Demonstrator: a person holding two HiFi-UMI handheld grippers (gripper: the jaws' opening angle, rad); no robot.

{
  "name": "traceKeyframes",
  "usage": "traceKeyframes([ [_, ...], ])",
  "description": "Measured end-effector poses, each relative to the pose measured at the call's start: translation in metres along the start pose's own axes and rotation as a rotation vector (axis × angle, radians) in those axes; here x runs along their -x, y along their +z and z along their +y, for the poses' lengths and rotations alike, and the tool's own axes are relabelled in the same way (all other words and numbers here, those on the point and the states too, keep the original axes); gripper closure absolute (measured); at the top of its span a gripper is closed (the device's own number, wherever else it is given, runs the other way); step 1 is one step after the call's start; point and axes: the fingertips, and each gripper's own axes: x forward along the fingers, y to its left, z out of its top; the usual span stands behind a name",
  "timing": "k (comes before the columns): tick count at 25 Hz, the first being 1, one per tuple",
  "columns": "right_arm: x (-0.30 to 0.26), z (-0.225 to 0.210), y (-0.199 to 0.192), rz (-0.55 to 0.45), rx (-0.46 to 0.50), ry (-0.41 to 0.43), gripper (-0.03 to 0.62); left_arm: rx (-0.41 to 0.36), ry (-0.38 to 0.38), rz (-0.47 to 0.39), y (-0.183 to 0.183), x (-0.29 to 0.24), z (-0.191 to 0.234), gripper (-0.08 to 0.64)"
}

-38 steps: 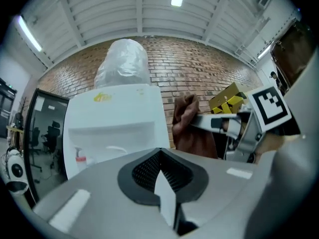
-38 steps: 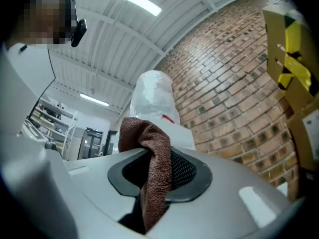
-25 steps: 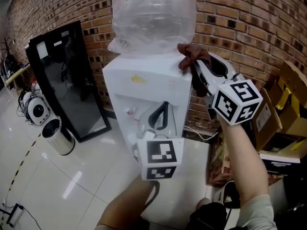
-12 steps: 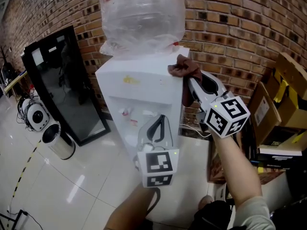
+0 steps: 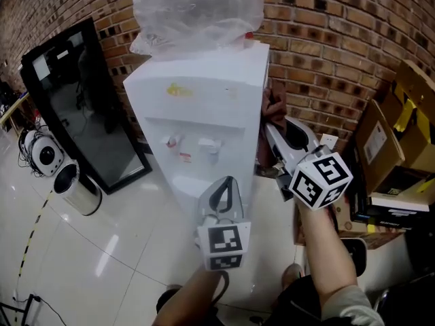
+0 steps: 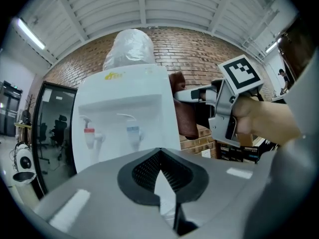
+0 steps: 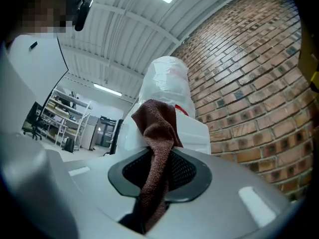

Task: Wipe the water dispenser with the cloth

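Half the cloth [image 5: 274,107] — out of sight behind water dispenser [image 5: 204,94].

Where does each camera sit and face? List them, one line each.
Head view: on the person's head, looking down at the water dispenser; both forearms, left gripper and right gripper show.
Left gripper view: along its shut jaws toward the dispenser's taps.
Right gripper view: along jaws shut on the cloth, toward the bottle.
Shared: all show the dispenser.
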Motion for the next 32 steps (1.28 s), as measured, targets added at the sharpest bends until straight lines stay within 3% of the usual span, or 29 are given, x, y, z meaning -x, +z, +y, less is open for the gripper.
traceKeyframes([
  [7,0.012,0.006,-0.033,0.032,-0.026,-0.011,0.495,-0.044,-0.012,0.005,-0.019,-0.002,-0.004,0.560],
  [12,0.021,0.005,-0.071,0.129,-0.002,-0.014,0.495,-0.066,-0.046,-0.018,-0.021,0.000,-0.012,0.560],
  [22,0.026,0.002,-0.125,0.211,-0.044,-0.062,0.494,-0.068,-0.028,0.014,-0.037,0.006,0.004,0.560],
  [27,0.034,0.001,-0.162,0.304,-0.042,-0.074,0.492,-0.047,-0.022,0.059,-0.060,0.002,0.008,0.560],
  [32,0.037,0.000,-0.185,0.368,-0.031,-0.062,0.492,-0.068,-0.024,0.047,-0.060,0.000,0.004,0.560],
])
